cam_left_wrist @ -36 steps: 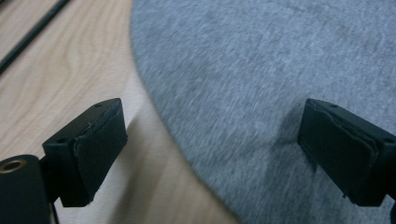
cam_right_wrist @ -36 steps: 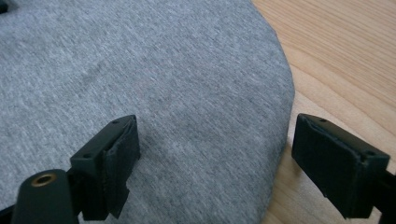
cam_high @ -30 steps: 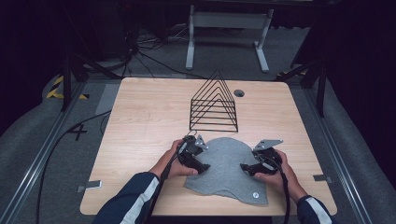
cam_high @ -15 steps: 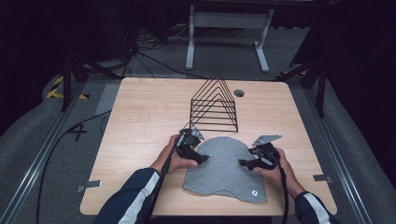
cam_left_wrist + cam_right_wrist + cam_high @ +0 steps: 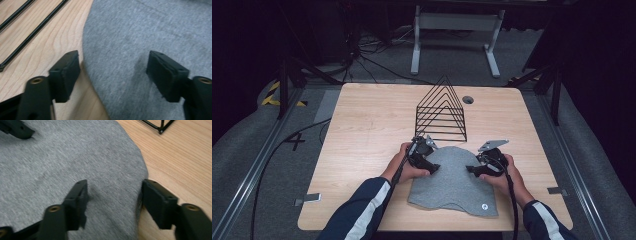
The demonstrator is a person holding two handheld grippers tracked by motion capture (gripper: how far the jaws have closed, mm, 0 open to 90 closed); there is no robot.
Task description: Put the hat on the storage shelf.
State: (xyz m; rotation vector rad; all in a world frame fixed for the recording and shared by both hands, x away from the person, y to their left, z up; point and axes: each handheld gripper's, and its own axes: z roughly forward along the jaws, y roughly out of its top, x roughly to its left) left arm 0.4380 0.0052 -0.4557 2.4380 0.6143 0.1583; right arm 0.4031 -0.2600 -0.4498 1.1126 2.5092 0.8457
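A grey knit beanie lies flat on the wooden bench, close to the bench's near edge and a little right of its middle, with its rounded crown pointing toward the far edge and a small round white tag near its near right corner. The left gripper sits at the beanie's left edge with its jaws spread apart; in the left gripper view one jaw stands over bare wood and the other over the grey fabric, so the edge of the beanie runs between them, not clamped. The right gripper is at the beanie's right edge, jaws likewise apart; in the right gripper view they straddle the fabric's edge, one jaw above cloth, the other just over the wood. A black wire rack with triangular dividers stands beyond the beanie, toward the bench's far edge, apart from it.
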